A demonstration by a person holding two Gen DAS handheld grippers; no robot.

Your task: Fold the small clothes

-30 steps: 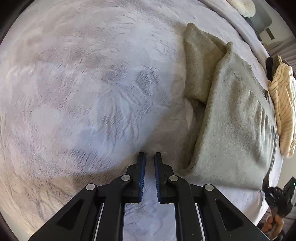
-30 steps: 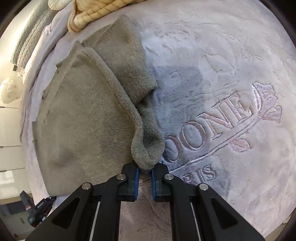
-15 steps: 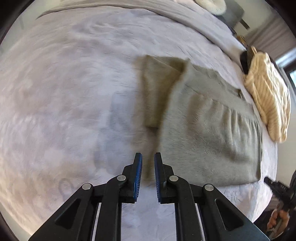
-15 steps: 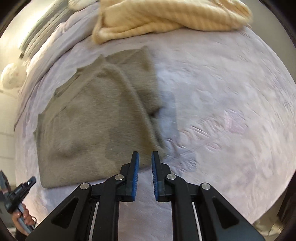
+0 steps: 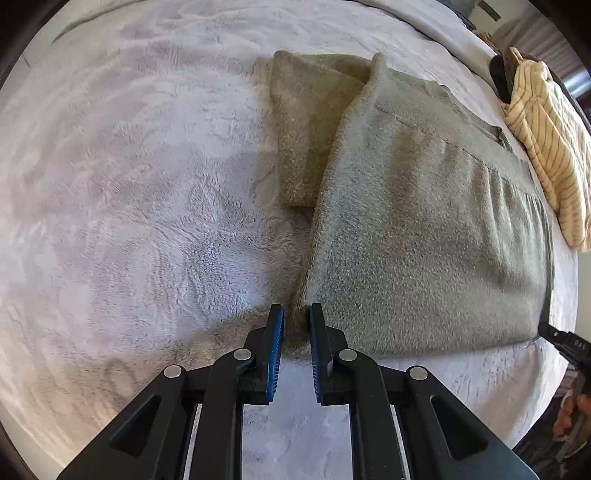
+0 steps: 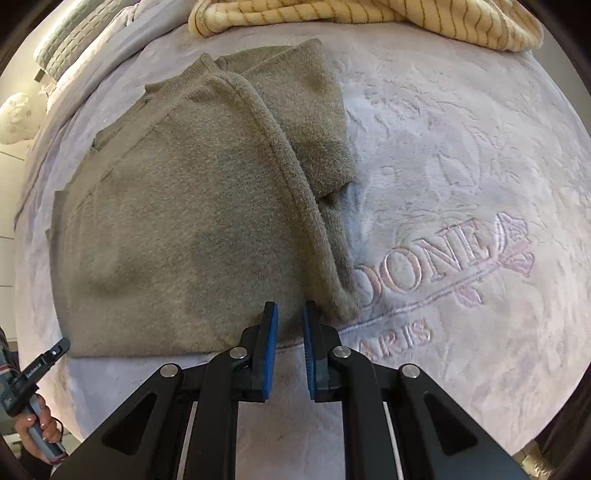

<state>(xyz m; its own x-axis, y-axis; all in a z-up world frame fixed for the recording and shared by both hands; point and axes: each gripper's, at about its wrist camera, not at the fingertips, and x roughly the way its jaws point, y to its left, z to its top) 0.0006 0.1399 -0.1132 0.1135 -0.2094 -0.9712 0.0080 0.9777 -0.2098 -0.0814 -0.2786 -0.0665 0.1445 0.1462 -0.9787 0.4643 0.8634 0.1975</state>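
Released since a second ago: the folded-over corner of the grey-green fuzzy knit sweater, pinched then between the right gripper pads, now lying free on top of the garment. Backed off half a second ago, then lowered again to the near hem. Fingers now narrowly parted, blue pads straddling the sweater's bottom edge just left of the doubled side fold, nothing clamped so far as can be seen.

Moved too: the left gripper, hovering over bare blanket a second ago, now down at the opposite near corner of the same sweater. Fingers a narrow gap apart, the corner of the hem sitting between the tips but apparently not yet squeezed; contact hard to confirm.

Sweater spread flat on the pale lilac plush blanket with pink embroidered lettering, one sleeve tucked beneath the folded side panel and poking out beyond it. Cream striped knit garment heaped at the far edge, touching nothing olive.

Likely meaning: side fold finished, both tools set at the bottom hem for the next fold, bottom up toward the collar. Needed first: closing on both corners evenly, or the fold skews.
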